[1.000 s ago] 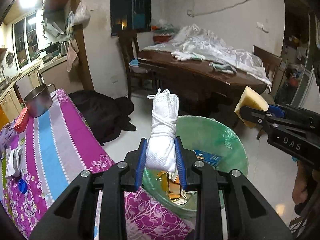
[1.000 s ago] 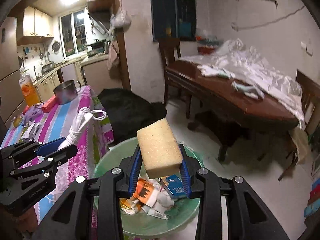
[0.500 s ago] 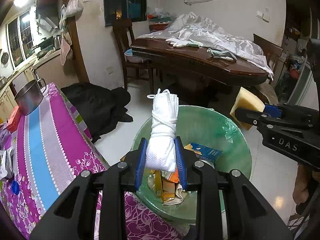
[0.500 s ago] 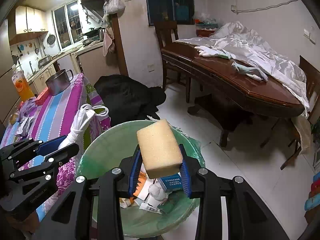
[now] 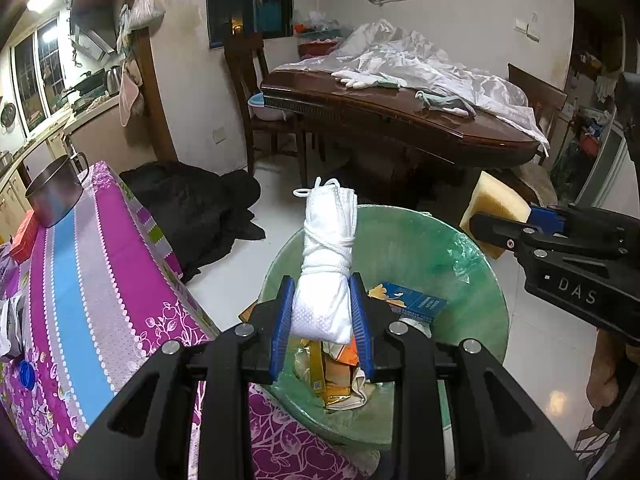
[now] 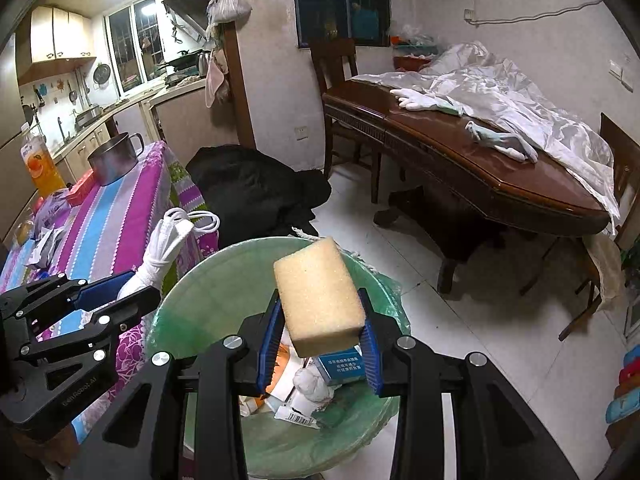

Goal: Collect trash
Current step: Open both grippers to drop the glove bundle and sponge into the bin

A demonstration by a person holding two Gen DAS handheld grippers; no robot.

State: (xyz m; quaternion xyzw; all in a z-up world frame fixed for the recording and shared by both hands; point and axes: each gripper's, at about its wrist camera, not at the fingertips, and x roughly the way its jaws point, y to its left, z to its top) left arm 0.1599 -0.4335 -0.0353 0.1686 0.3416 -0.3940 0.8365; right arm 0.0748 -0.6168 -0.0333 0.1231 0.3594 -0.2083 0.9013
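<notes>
1. Lower centre of the left wrist view: the left gripper (image 5: 322, 318) is clamping its jaws on the rolled white cloth bundle (image 5: 326, 272), tied round with cord and standing tall above the blue pads. It is hanging over the near rim of the green-lined bin (image 5: 404, 240), so if the jaws are letting go too soon, the bundle is likely tipping onto the striped bench (image 5: 92, 276) at lower left instead of dropping inside.

2. Lower centre of the right wrist view: the right gripper (image 6: 320, 344) is squeezing the yellow sponge (image 6: 318, 296), jaws clamped on its lower end. The sponge is sitting over the trash already in the bin. Being springy, it may be bouncing off the blue carton (image 6: 342, 364) and out over the rim.

3. The two grippers are crowding one opening. Releasing together, they risk knocking each other, or the cord loop (image 6: 200, 222) may be snagging on a jaw.

4. Further out, the dark heap (image 5: 196, 208) on the floor is lying just beyond the bin, and a stray piece landing there would be hard to spot.
</notes>
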